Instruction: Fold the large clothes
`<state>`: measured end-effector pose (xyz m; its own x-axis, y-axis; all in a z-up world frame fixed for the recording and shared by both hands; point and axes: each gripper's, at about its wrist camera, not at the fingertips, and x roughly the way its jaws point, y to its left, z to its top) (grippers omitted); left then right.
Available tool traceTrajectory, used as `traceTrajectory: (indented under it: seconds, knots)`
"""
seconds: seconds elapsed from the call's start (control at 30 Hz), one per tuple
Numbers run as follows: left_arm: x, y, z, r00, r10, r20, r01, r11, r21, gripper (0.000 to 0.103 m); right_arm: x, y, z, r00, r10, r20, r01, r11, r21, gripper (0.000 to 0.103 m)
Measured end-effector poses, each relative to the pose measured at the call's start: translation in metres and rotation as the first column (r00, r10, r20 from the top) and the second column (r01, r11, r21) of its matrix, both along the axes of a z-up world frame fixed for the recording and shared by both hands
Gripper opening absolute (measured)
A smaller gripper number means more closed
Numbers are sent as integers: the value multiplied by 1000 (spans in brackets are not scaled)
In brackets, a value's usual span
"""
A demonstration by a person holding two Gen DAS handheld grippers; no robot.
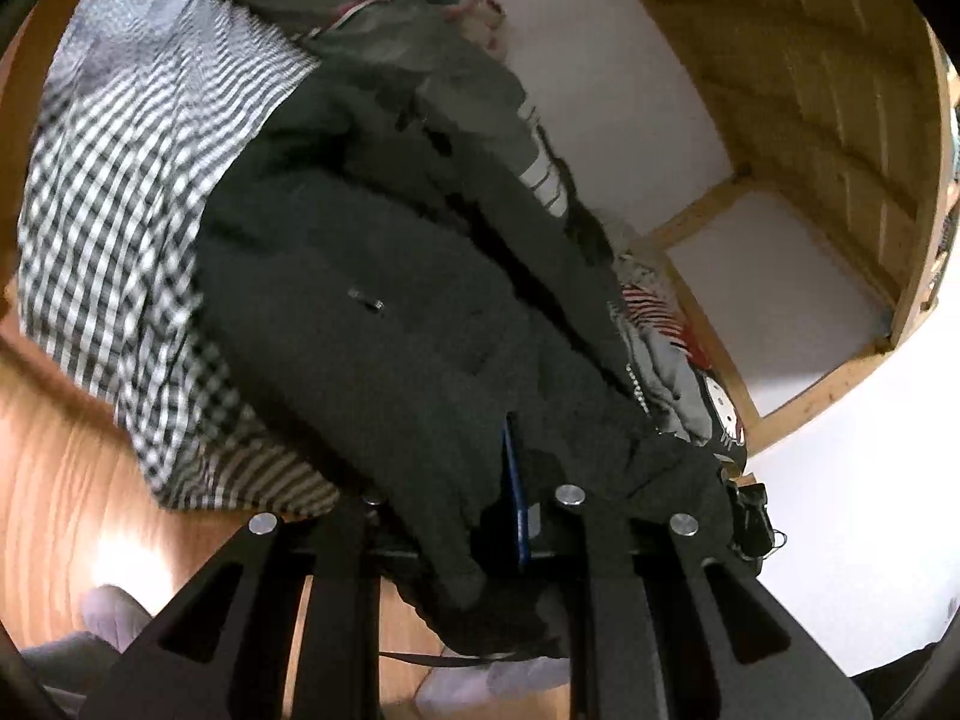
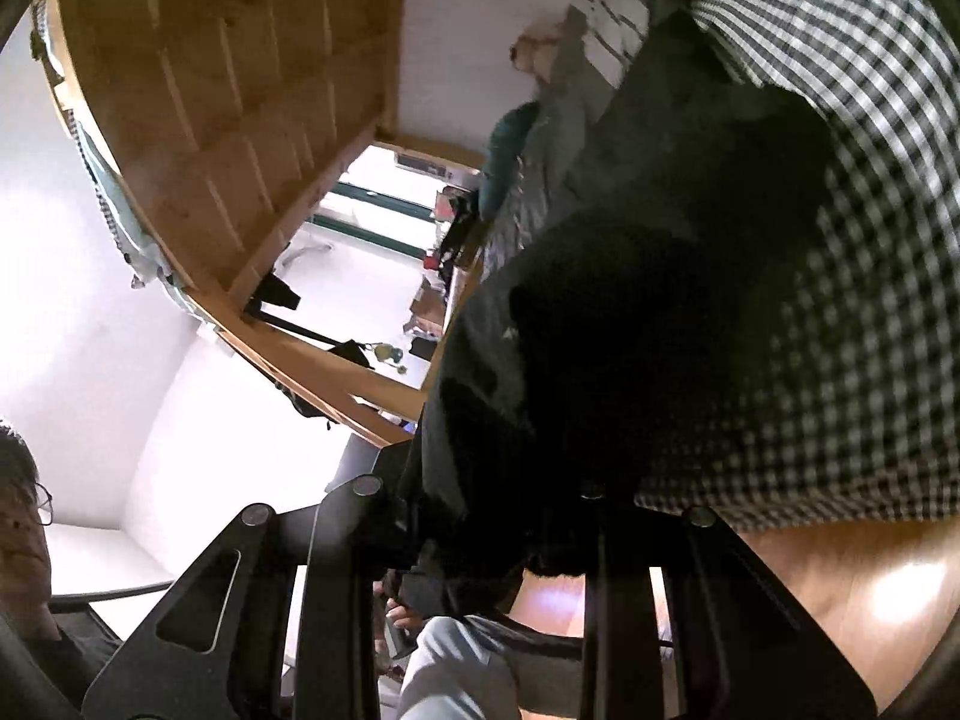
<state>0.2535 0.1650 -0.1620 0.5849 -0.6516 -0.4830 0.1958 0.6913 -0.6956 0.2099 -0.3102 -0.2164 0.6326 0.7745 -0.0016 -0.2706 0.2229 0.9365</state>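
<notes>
The left claw (image 1: 516,516) was clamped tight on a fold of a dark coat (image 1: 372,276), its jaws closed on the fabric with a blue pad edge showing in the pinch. The coat stretched away ahead of this claw, a small metal zip pull on its front, and its near edge hung down below the jaws. Beyond and to the left of the claw, a black-and-white checked sheet (image 1: 120,210) lay under the coat, spread over a bed. To the right of the claw lay a heap of other clothes (image 1: 672,348), with red stripes and a cartoon print among them. Wooden floor (image 1: 66,468) showed below left.

The right claw (image 2: 480,516) was also clenched on the dark coat (image 2: 630,312), with bunched cloth filling the space between its jaws and draping below them. The exact pinch sat in shadow. The checked sheet (image 2: 858,240) lay ahead and to the right of this claw. To its left rose a wooden bed frame (image 2: 240,120) against a white wall.
</notes>
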Motion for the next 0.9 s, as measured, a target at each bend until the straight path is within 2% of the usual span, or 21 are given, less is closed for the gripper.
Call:
traceTrajectory:
  seconds: [0.17,0.3,0.43,0.57,0.77,0.9]
  knots:
    - [17,-9,40,997,-14,73,10,998,56,17,22,2,35,999,-14,44,15,1000,-26,27]
    - [39,-17,62,995,-21,96,13,996,86,17,45,1,65,1000,-18,5,18,996,-85,27]
    - [57,-25,67,996,-2,84,-5,997,83,17,63,-1,81,999,-31,-27,28,992,-125,27]
    - [68,-33,75,997,8,77,-17,994,108,17,76,-1,89,1000,-14,-22,10,987,-161,27]
    - [93,-40,86,997,0,80,-11,991,133,17,101,-6,96,1000,6,-3,-7,987,-161,27]
    - [115,-42,93,996,1,90,-12,993,121,17,124,-8,104,1000,12,24,-8,989,-147,27]
